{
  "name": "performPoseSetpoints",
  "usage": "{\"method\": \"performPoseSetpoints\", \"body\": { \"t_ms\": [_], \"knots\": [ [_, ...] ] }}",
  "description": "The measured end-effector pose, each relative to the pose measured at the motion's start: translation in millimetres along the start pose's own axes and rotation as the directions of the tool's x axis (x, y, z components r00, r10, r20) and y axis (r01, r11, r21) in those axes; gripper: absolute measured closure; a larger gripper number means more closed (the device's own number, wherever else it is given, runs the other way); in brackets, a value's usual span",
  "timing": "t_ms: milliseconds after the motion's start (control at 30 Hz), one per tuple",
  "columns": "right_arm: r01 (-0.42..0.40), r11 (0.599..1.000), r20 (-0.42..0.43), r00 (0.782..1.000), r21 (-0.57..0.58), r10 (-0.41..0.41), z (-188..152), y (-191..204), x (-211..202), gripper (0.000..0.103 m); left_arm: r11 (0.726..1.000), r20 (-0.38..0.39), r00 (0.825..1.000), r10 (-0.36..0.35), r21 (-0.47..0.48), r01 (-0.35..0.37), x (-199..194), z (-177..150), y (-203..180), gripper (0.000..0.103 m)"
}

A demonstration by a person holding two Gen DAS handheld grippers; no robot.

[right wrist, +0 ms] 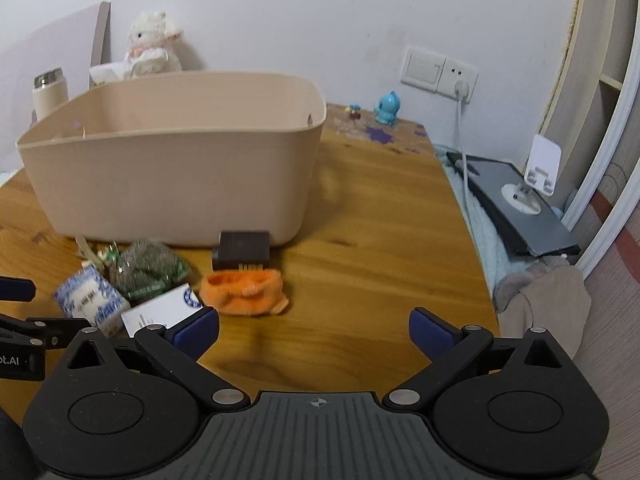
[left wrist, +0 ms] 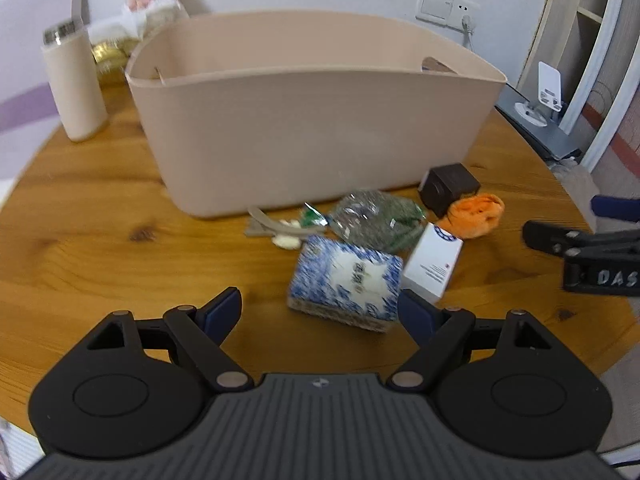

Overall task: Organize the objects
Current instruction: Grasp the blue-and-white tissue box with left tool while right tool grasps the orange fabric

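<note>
both grippers spread wide, holding nothing; left gripper [left wrist: 320,312] just short of the blue-white box [left wrist: 346,282]; right gripper [right wrist: 314,330] beside the orange plush [right wrist: 244,292]; beige bin [left wrist: 304,128] behind the box

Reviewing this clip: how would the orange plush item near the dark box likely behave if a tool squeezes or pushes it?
The orange plush item looks soft and slumped, so it would probably squash rather than resist a grip. Its fuzzy fabric suggests it is unlikely to slip. It lies flat on the wooden table, so a push would likely drag or bunch it, not roll it. The right tool is open nearby.
</note>
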State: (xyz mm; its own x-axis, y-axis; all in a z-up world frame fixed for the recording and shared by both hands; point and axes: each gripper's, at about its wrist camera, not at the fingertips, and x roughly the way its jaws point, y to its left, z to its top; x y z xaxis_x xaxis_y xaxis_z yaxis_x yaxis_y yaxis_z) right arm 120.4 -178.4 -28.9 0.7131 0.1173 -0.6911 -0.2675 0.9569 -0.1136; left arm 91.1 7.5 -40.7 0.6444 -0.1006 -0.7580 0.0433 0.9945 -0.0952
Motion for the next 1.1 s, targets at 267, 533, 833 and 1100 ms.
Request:
{"method": "performPoseSetpoints", "body": {
  "t_ms": [267,533,833,1100],
  "knots": [
    [-0.001,1.000,-0.029,1.000,-0.018,0.000,-6,5,21,0.000,1.000,-0.009,1.000,0.005,-0.012,-0.005,16,-3,-5,0.016],
    [-0.005,0.999,0.002,1.000,-0.049,0.005,-2,19,41,0.000,0.998,0.012,0.999,0.052,0.036,-0.052,26,1,-8,0.014],
    [-0.017,0.997,0.028,0.999,-0.069,0.019,2,33,53,0.010,0.994,0.019,0.999,0.046,0.102,-0.048,34,-3,-13,0.000],
    [-0.066,0.997,0.023,0.998,-0.027,0.066,0,34,51,0.043,0.995,0.055,0.996,0.065,0.075,-0.069,29,-6,-9,0.014]
  ]
}}
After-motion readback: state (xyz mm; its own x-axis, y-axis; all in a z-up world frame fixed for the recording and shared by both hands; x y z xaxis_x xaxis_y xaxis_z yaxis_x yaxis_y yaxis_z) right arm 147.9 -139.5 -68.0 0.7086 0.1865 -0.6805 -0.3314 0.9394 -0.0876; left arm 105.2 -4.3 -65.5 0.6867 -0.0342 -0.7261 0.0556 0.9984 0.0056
